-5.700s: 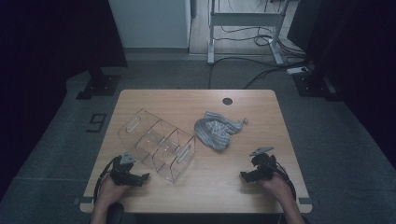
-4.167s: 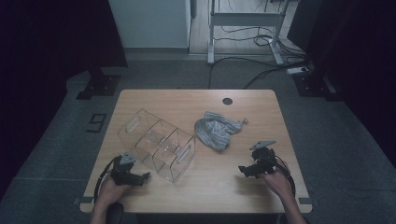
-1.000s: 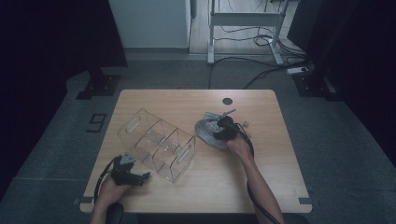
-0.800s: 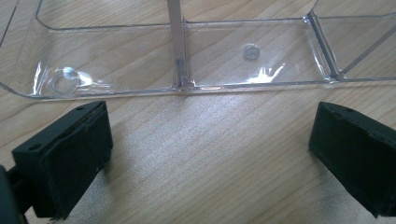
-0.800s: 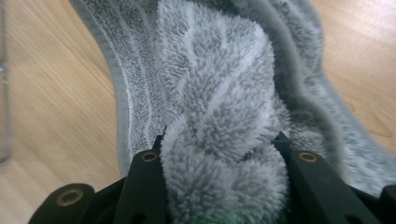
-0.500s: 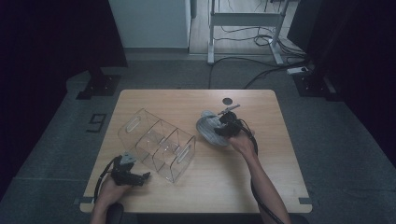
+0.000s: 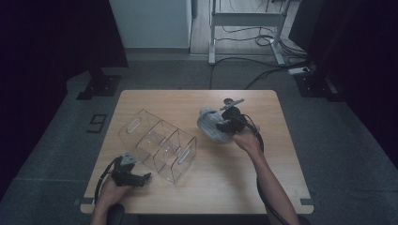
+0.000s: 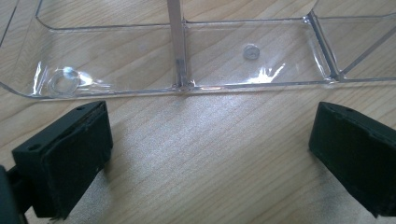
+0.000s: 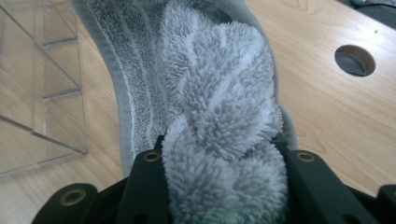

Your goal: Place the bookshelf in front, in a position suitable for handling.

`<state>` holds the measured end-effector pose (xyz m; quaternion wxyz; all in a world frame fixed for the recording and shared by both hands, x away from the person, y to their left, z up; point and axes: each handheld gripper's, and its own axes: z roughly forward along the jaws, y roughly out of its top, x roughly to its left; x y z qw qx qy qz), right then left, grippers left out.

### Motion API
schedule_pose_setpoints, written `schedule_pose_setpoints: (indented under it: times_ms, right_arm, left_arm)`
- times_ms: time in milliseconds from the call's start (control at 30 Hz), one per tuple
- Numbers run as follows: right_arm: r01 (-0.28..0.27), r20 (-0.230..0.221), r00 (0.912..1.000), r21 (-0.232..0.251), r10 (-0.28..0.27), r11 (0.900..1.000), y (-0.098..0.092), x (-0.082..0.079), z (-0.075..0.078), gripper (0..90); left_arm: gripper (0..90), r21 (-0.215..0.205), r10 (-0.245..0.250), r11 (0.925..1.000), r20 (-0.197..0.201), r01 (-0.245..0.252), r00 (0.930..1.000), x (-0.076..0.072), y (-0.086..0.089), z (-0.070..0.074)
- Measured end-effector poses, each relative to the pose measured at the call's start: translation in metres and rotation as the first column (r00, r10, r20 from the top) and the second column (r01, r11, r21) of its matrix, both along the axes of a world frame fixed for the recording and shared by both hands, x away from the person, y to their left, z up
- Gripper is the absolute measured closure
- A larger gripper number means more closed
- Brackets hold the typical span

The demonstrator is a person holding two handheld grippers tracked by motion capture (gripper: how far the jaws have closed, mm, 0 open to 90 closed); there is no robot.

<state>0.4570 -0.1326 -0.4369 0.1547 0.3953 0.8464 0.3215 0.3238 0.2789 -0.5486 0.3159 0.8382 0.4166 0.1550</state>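
We see the right gripper raised above the far right part of the wooden table, with a grey fluffy towel bunched between its jaws. In the right gripper view the towel fills the gap between the two black jaws, which have just been closing a little and now press on it from both sides; a thick twisted fold runs away from the jaws, and a flatter striped edge curls off to one side. Beyond the towel lies the tabletop with a round hole in it, and a corner of the clear plastic organizer shows at the edge of that view. From above, the organizer sits left of centre on the table, divided into compartments, well apart from the lifted towel. Our left gripper rests near the front left edge of the table, just beside the near end of the organizer. In the left gripper view its jaws stand wide apart with nothing between them, bare wood under them, and the organizer's transparent wall right ahead.
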Motion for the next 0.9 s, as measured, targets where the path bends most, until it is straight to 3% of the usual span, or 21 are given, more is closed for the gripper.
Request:
schedule_pose_setpoints:
  times_ms: [533,900]
  right_arm:
    - [-0.020,0.029,0.9994,-0.003,0.020,1.000,0.002,-0.012,0.030,64.4]
    - [-0.030,0.036,0.9989,0.027,0.029,0.999,-0.020,-0.036,0.039,64.3]
  left_arm:
    - [0.0,0.000,0.001,1.0000,0.000,-0.001,1.0000,0.000,0.000,0.000]
    - [0.0,0.002,0.002,1.0000,0.000,-0.002,1.0000,0.000,-0.001,0.000]
